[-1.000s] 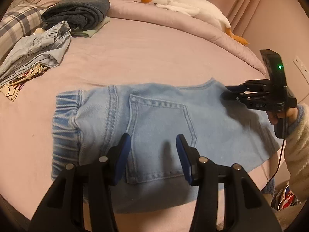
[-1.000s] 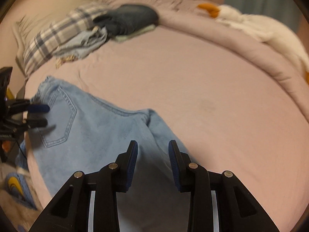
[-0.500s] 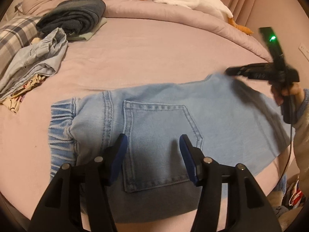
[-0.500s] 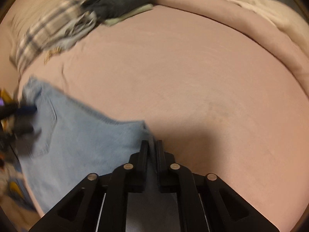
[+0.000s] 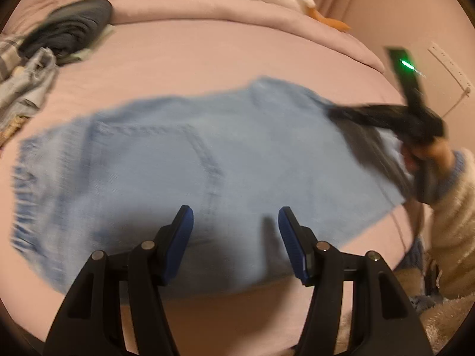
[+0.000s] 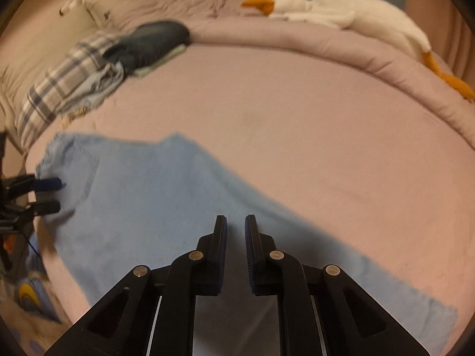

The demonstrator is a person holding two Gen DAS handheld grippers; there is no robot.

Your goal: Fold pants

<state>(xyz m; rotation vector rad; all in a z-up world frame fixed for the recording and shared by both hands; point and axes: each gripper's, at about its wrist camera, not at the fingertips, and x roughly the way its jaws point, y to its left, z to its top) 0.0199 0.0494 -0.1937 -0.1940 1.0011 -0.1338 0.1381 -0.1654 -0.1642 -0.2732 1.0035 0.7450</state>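
Lying flat: 1 pair of pants (image 5: pixel 184 160), 2 grippers above

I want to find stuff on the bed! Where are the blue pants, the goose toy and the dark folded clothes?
blue pants (image 5: pixel 166 163): left wrist view, on the back pocket.
goose toy (image 6: pixel 356 12): right wrist view, on its white body.
dark folded clothes (image 6: pixel 154 40): right wrist view, on the top fold.

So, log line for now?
left claw: just opening, empty, over pants | right claw: just closing, near shut, nothing seen between
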